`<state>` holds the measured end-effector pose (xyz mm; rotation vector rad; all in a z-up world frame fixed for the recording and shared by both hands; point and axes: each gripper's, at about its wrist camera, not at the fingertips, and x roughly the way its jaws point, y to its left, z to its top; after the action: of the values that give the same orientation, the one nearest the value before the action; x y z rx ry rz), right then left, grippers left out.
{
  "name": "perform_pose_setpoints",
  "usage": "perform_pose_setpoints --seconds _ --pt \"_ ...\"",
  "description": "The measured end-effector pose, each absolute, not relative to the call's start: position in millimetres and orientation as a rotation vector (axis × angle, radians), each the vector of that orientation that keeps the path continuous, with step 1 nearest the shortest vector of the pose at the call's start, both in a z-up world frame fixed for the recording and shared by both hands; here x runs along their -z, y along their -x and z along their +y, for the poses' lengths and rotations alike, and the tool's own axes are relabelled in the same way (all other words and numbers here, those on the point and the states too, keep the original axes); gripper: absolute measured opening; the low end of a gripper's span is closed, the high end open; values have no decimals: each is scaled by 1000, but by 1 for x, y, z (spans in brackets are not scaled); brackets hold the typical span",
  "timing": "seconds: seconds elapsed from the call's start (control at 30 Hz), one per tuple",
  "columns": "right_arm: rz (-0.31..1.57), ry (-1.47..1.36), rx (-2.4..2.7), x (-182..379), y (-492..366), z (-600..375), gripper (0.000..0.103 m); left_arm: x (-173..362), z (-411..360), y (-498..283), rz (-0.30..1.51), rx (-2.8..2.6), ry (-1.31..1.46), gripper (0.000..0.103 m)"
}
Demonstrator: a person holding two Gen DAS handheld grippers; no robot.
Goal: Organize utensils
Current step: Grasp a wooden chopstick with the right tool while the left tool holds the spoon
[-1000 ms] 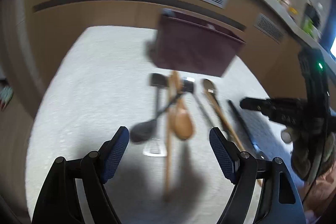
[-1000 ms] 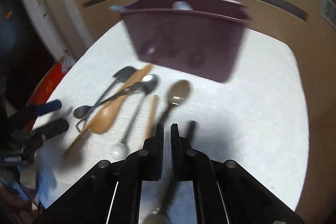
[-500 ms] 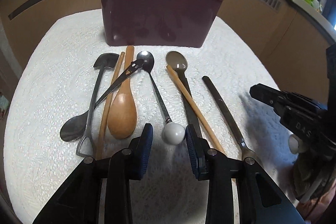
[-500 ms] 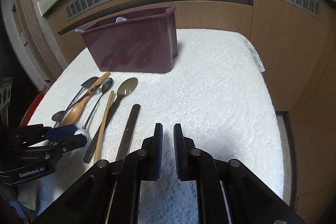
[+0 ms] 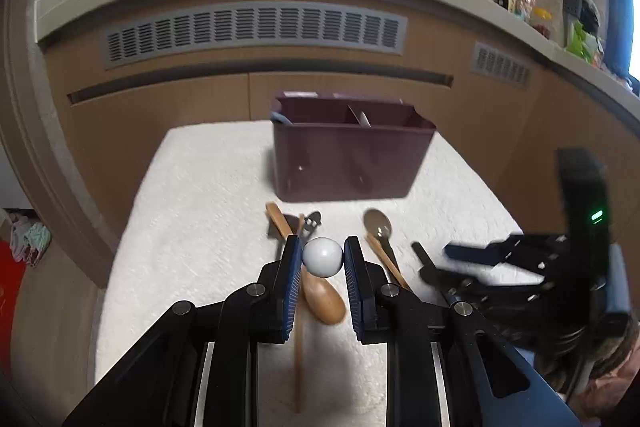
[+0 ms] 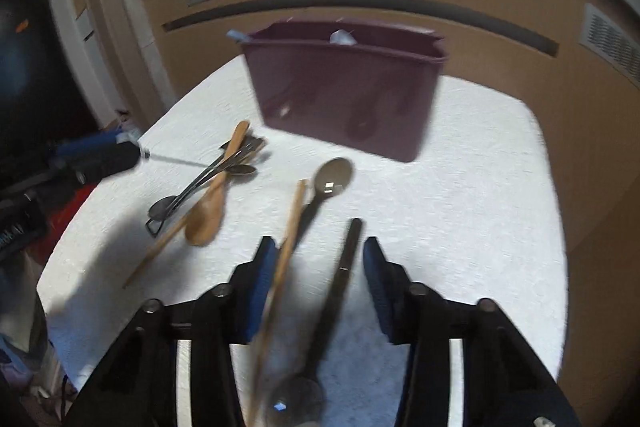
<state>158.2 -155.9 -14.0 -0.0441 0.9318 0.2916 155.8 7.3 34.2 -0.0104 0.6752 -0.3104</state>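
The left wrist view shows inside the maroon caddy [image 5: 352,155]: a divider and two compartments; the right view shows only its outer wall. The left gripper [image 5: 322,258], whose jaws have just been closing, is clamped on the white ball end [image 5: 322,256] of a metal spoon, lifted off the white cloth [image 5: 200,227] where it lay half a second ago. The right gripper [image 6: 316,259], shut before, has just been opening; its jaws stand apart over a black-handled utensil [image 6: 344,275] and a wooden chopstick [image 6: 290,227], pads touching neither.

A white textured cloth [image 5: 208,211] covers the bench before tan cabinet fronts [image 5: 168,115] with a grey slatted vent [image 5: 256,31]; bottles and jars [image 5: 528,7] crowd the ledge above.
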Motion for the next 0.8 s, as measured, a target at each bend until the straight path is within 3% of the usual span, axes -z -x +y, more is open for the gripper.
perform_pose_setpoints --seconds 0.13,0.33,0.8 --pt "1015 63 -294 35 -181 -130 31 -39 21 -158 658 305 42 23" --pt "1012 133 -243 39 -185 -115 5 -39 29 -158 659 318 67 23" --pt "774 -9 -212 -57 -131 -163 5 -73 25 -121 601 373 77 22"
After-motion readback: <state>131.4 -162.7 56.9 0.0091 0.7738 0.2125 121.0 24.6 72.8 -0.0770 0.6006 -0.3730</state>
